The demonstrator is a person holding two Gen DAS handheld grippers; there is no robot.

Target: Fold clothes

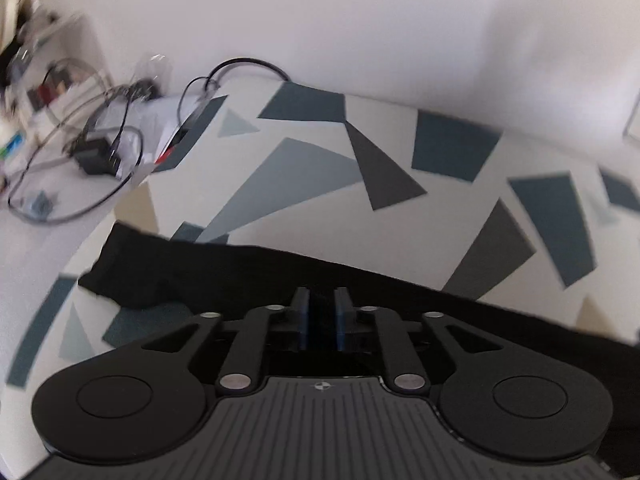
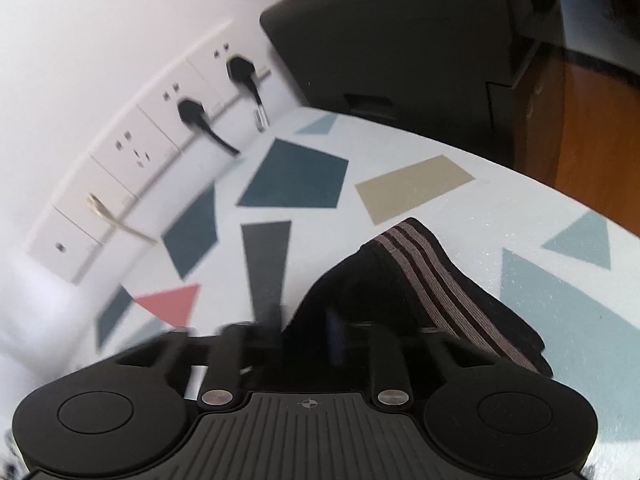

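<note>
**Both grippers pinching the black garment, low over the worktop**

Left gripper (image 1: 322, 314): fingers nearly together with dark cloth between them, clamped on the black garment (image 1: 248, 276) along its edge. The garment lies spread across the patterned worktop (image 1: 304, 184).

Right gripper (image 2: 308, 332): blurred, fabric bunched between the fingers, so gripping the striped end (image 2: 432, 276), I judge. That end is lifted and draped.

Two-point hold suits carrying one edge over for a fold. Both tools are angled shallowly forward.

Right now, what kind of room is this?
Likely a home study or bedroom corner: a wall socket strip with plugs in, a shelf of clutter, tangled cables, and a dark garment on a patterned cloth.
</note>
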